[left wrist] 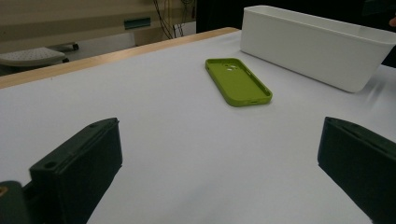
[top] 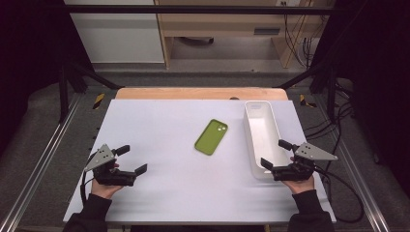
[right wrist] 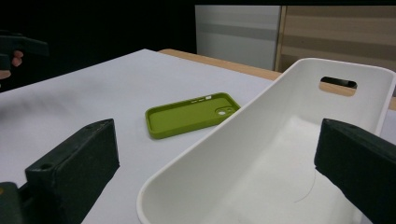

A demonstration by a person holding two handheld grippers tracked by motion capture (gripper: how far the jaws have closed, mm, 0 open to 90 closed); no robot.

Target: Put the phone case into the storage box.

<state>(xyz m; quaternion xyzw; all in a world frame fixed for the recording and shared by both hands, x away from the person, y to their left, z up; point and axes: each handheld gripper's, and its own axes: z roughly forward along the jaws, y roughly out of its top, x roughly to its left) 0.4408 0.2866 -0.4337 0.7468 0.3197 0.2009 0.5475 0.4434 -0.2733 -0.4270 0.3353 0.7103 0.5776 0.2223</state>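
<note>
A green phone case (top: pixel 211 137) lies mid-table, just left of a white bin (top: pixel 261 135). Left gripper (top: pixel 131 161) and right gripper (top: pixel 276 155) sit released, near; the bin looks empty.

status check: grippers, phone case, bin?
Left gripper open, empty, low over table. Right gripper open at near end of white bin. Green phone case flat, hollow side up, left of bin, untouched. Path clear.

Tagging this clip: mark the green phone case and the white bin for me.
green phone case (top: pixel 211 137), high view, middle of its back.
white bin (right wrist: pixel 261 154), right gripper view, bare inner floor.
</note>
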